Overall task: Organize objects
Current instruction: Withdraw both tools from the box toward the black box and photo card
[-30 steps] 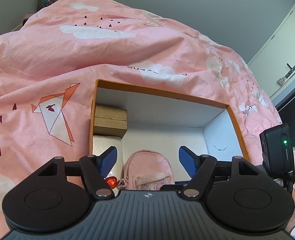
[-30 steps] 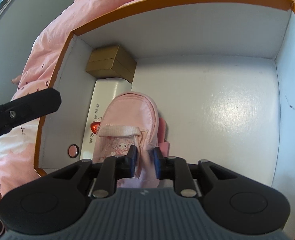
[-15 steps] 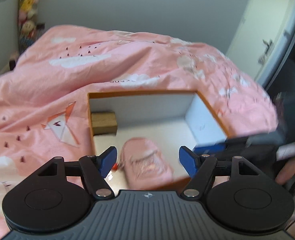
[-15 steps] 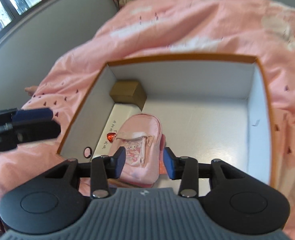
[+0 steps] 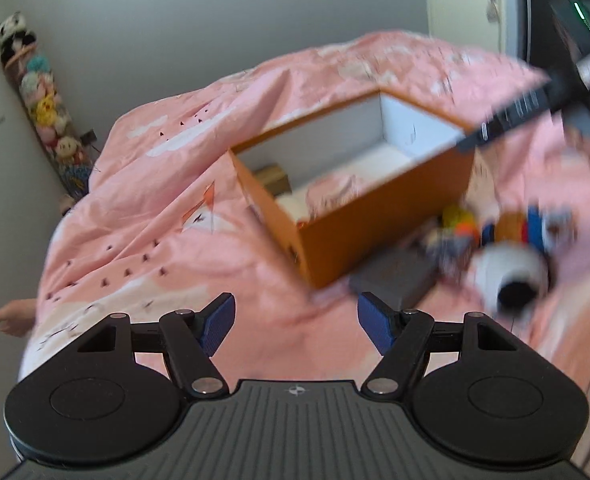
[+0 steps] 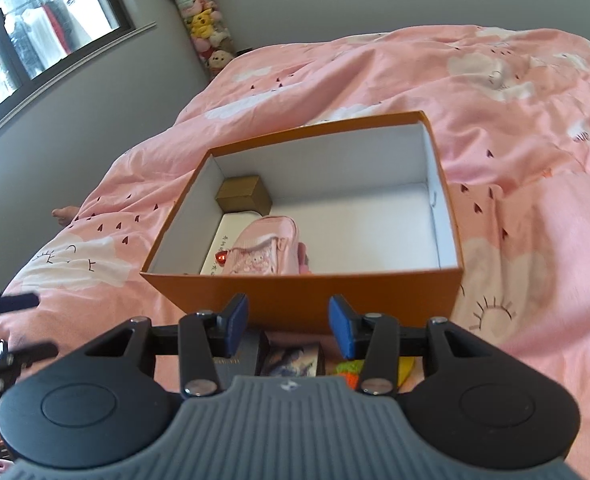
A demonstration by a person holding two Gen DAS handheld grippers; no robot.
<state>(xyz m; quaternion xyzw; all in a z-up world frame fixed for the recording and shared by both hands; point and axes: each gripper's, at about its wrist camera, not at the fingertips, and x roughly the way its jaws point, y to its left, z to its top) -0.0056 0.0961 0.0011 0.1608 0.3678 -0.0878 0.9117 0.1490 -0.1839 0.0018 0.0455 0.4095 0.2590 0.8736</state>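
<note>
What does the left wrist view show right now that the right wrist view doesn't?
Only left wrist: a blurred black-and-white plush with other items beside the orange box, and the right tongs' body passing at upper right. Only right wrist: the window and a brown carton clearly in the box corner. Both: the box, pink pouch inside, pink duvet, empty open tongs.

No legible text; red marks on white box (image 6: 222, 249) (too small).
</note>
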